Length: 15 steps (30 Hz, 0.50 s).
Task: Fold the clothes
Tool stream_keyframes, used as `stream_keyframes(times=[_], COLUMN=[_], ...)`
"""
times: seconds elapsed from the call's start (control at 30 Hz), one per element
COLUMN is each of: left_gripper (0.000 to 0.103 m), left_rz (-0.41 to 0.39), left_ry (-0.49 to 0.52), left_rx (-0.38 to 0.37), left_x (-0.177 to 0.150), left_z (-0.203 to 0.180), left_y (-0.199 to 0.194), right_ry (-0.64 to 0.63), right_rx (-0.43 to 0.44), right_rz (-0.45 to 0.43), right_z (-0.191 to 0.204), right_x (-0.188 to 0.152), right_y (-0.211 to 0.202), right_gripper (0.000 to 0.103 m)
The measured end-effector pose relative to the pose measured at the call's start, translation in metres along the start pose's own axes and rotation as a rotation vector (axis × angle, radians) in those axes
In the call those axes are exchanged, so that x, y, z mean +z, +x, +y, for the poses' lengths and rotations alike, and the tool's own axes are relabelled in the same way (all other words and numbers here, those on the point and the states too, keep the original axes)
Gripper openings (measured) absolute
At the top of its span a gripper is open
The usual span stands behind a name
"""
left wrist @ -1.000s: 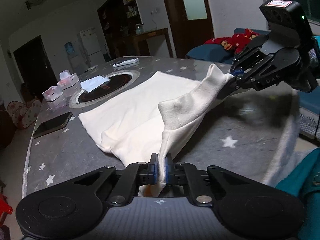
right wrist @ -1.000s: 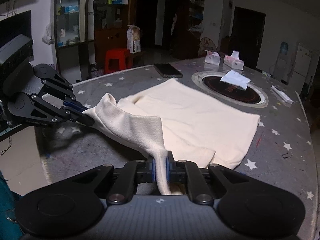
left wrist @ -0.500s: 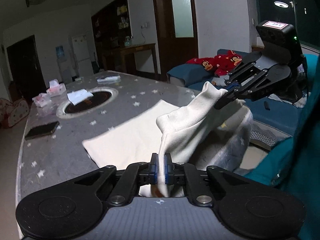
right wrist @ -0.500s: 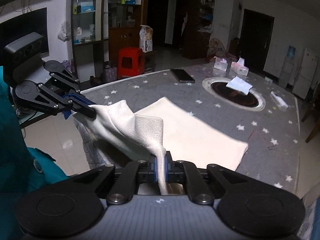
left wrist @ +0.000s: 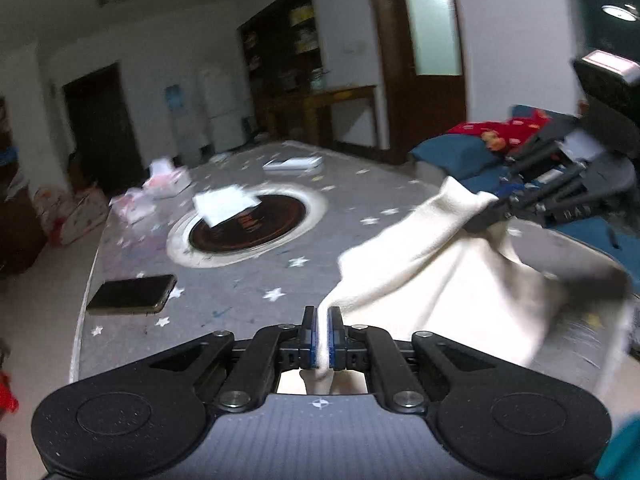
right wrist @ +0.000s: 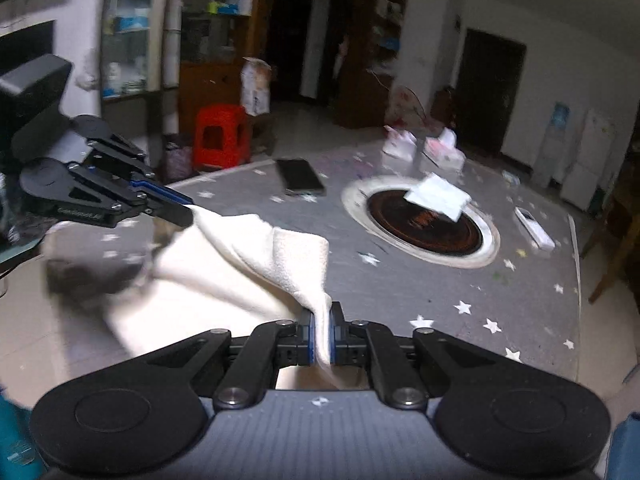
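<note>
cream garment (left wrist: 432, 280), two grippers

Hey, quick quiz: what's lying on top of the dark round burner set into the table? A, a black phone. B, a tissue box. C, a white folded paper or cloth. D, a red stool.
C: a white folded paper or cloth lies across the far edge of the dark round burner, while the black phone rests on the table beside it.

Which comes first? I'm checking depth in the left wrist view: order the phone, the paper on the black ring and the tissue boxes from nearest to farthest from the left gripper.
From the left gripper:
1. Phone, near left table edge.
2. Paper, mid-table, on the ring.
3. Tissue boxes, far left.
</note>
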<state>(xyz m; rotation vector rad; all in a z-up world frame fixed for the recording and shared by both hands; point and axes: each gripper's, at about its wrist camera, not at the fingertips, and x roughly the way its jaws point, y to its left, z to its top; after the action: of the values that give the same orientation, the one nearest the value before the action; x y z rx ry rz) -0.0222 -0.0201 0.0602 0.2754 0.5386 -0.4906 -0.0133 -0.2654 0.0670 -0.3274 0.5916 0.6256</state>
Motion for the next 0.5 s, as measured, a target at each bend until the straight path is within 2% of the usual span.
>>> stream_keyframes(times=[0.07,0.1,0.2,0.23,0.33,0.4,0.5], left_gripper=[0.006,0.008,0.01,0.01,0.01,0.01,0.011], left_rz=[0.024,0.037,0.076,0.083,0.097,0.076,0.061], left_ry=[-0.032,-0.049,-0.099,-0.111,-0.153,-0.181,-0.219], left_rx=[0.028,0.04,0.111,0.137,0.163,0.139,0.051], left_x=[-0.003,-0.006,-0.013,-0.015,-0.018,-0.015,-0.01], left_z=[0.004,0.007,0.012,0.015,0.023,0.02,0.006], left_y=[0.025,0.038,0.061,0.064,0.058,0.043,0.029], right_ry=[0.062,0.082,0.166,0.201,0.267,0.29,0.326], right_rx=[-0.003,-0.024,-0.063,-0.072,-0.106,-0.111,-0.024], right_rz=[0.044,0.059,0.083,0.078,0.038,0.006,-0.003], right_z=[-0.012,-0.016,-0.024,-0.027,-0.031,-0.032,-0.027], right_x=[-0.006,-0.011,-0.029,-0.034,-0.04,-0.039,-0.035], right_y=[0.03,0.044,0.069,0.072,0.061,0.047,0.04], right_gripper=[0.007,0.013,0.019,0.023,0.025,0.025,0.025])
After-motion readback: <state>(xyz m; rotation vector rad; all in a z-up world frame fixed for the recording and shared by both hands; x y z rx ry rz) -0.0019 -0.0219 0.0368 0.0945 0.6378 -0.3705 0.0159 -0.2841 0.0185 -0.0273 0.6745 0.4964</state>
